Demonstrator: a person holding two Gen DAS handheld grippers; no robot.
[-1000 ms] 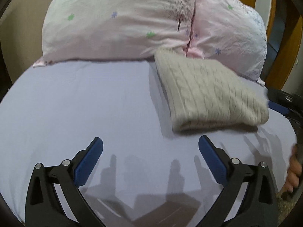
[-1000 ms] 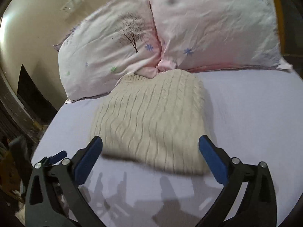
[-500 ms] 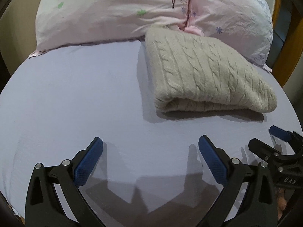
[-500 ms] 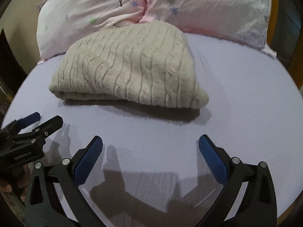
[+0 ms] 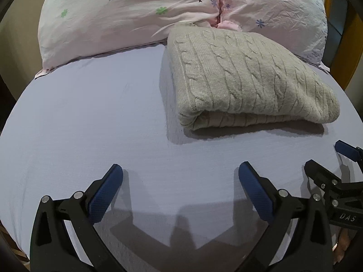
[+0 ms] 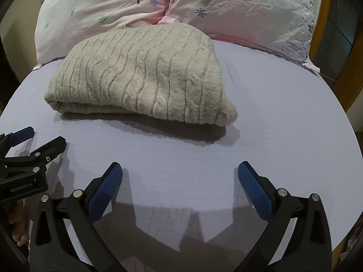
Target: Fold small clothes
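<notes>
Since half a second ago both of my views have dropped a little: the folded sweater [image 5: 251,77] sits slightly lower in the left wrist picture, and more of the tree print on the pillows [image 5: 140,15] shows above it. A second ago the sweater was blurred in both views; now its cable knit is sharp.

My left tool [image 5: 180,181] has its blue pads spread wide apart with nothing between them, hanging over bare lilac bedsheet [image 5: 90,117]. My right tool [image 6: 180,181] is the same: pads wide apart, only sheet under them.

The sweater lies folded in a thick packet on the bed, at about 1 o'clock from the left tool and 11 o'clock from the right, its far edge touching the seam where the two pillows meet. Both tools are well apart from it.

From the left wrist, the right tool pokes in at 4 o'clock, cut off by the frame edge. From the right wrist, the left tool enters at 9 o'clock, also cropped. The hands behind them show only as slivers of skin. The sweater's inner layers are hidden in the fold, and a wooden frame [image 6: 326,34] behind the pillows is mostly cut off.
</notes>
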